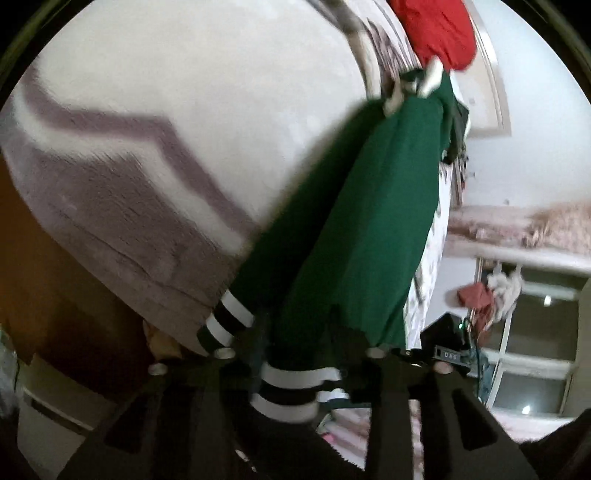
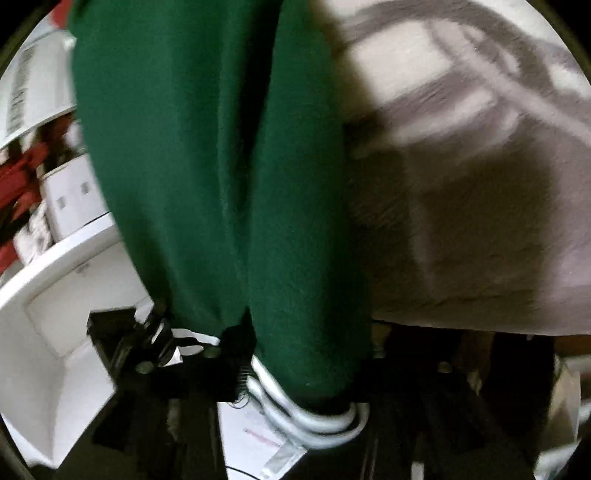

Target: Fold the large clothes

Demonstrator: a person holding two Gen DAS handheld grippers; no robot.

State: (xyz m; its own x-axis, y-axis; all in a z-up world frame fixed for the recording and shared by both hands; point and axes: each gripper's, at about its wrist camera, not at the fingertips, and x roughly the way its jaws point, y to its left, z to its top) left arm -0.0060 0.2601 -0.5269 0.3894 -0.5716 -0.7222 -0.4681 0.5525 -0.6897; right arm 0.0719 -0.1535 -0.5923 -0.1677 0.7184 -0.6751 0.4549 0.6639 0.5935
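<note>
A dark green garment (image 1: pixel 343 206) with black-and-white striped cuffs (image 1: pixel 225 321) hangs stretched above the bed in the left wrist view. My left gripper (image 1: pixel 299 332) is shut on it, with the fabric bunched between the black fingers (image 1: pixel 255 332) and a striped band (image 1: pixel 291 380) spilling below them. The garment's far end reaches another striped cuff (image 1: pixel 395 92) near the top. In the right wrist view the same green garment (image 2: pixel 221 166) fills the middle, and my right gripper (image 2: pixel 303 354) is shut on it just above its white striped hem (image 2: pixel 317 421).
A white blanket with a grey-purple zigzag (image 1: pixel 147 147) covers the bed beneath; it also shows on the right (image 2: pixel 480 221). A red cloth (image 1: pixel 436 33) lies at the far end. A window (image 1: pixel 535 332) is at right. White furniture (image 2: pixel 55 314) stands at left.
</note>
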